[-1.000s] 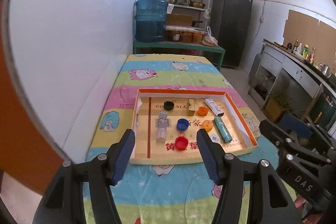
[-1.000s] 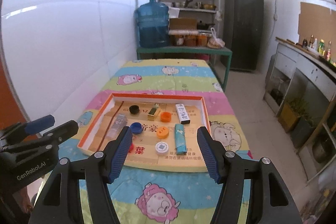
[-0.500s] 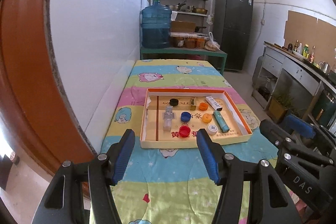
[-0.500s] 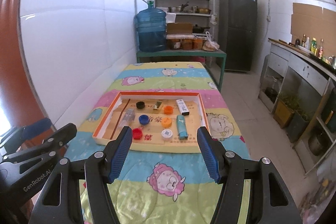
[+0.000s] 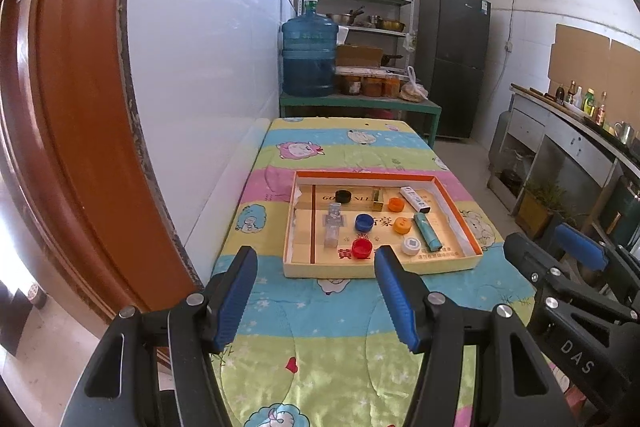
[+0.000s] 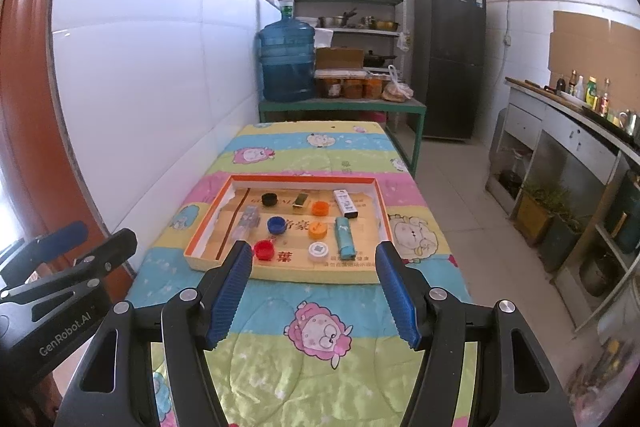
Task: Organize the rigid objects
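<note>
both grippers hang empty over the quilt, jaws wide, well short of the tray.

in the left wrist view the left gripper (image 5: 314, 289) fills the bottom of the frame, nothing between its blue pads; the right gripper (image 6: 314, 289) does the same in its own view. the shallow cardboard tray (image 6: 280, 269) sits mid-frame on the striped cartoon quilt (image 6: 320, 347). inside it: a black cap (image 6: 269, 199) upper left, a blue cap (image 6: 276, 224) in the middle, a red cap (image 6: 263, 250) lower left, two orange caps (image 6: 319, 208), a white round cap (image 6: 318, 251), a teal tube (image 6: 344, 232) on the right, a white box (image 6: 345, 203) upper right, a clear bottle (image 6: 248, 221) lying at left.
</note>
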### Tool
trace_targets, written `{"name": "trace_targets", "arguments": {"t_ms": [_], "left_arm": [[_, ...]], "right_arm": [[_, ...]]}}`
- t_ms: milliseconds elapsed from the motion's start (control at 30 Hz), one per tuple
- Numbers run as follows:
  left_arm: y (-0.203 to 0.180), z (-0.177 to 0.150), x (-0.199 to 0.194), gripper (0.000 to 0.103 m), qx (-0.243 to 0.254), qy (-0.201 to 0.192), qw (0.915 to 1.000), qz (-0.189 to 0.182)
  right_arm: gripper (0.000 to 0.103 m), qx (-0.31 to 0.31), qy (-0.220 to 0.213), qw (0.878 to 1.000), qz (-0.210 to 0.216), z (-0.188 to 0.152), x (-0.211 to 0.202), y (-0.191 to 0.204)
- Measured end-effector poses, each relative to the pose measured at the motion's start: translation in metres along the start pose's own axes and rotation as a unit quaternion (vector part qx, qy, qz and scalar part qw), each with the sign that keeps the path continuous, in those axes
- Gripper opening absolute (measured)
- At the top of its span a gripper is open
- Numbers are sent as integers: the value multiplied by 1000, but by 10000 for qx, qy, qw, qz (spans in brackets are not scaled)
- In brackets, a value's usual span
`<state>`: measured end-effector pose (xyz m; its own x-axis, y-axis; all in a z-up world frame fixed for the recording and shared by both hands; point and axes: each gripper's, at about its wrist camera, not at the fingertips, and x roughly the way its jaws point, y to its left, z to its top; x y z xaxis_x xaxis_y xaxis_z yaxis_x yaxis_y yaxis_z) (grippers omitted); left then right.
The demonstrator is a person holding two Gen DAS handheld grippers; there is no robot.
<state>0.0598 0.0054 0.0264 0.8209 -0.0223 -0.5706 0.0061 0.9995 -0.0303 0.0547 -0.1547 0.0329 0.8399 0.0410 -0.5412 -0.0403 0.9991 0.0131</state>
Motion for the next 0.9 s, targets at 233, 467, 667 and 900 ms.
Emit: {"name": "trace_targets", "arguments": {"t_ms": [233,467,667,900], "left_arm": [[0,1,-1,61,3,5,10000,-5],[-1,1,0,61,-11,36,10000,10],[0,1,1,61,-43,63,10000,4],[2,1,7,61,-58,72,10000,17]], "right_arm": [[66,-1,1,10000,4,0,-1,1],[66,-8,8,10000,4,-1,-1,1],[66,-20,38,10000,21,-1,-4,6],[66,-11,59,10000,35,-1,-3,7]]}}
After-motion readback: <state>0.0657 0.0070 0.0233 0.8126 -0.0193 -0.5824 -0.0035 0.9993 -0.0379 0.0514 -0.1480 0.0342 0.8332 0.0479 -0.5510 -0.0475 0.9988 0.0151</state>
